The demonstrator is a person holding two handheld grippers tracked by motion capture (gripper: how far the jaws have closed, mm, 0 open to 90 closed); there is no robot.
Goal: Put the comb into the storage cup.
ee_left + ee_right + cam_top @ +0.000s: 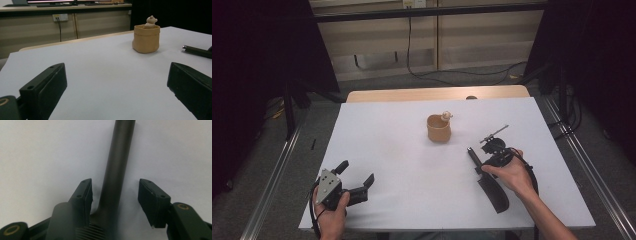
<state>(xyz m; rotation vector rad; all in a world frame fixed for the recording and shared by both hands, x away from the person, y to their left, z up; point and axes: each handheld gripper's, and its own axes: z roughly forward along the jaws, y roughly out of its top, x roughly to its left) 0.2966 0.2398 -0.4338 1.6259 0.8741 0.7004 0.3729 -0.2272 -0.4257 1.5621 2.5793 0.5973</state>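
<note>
We list a white table. On its near right lies a black spatula, handle pointing away. The right gripper hangs over that handle, jaws parted either side, not clenched. The left gripper rests near left, jaws spread wide, empty. A tan pot stands mid-table, small figure inside.

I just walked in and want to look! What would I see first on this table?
A little tan pot with a tiny bear figure peeking over its rim stands near the middle of the white table. To its right lies a black tool, its handle between the jaws of the open right claw.
</note>
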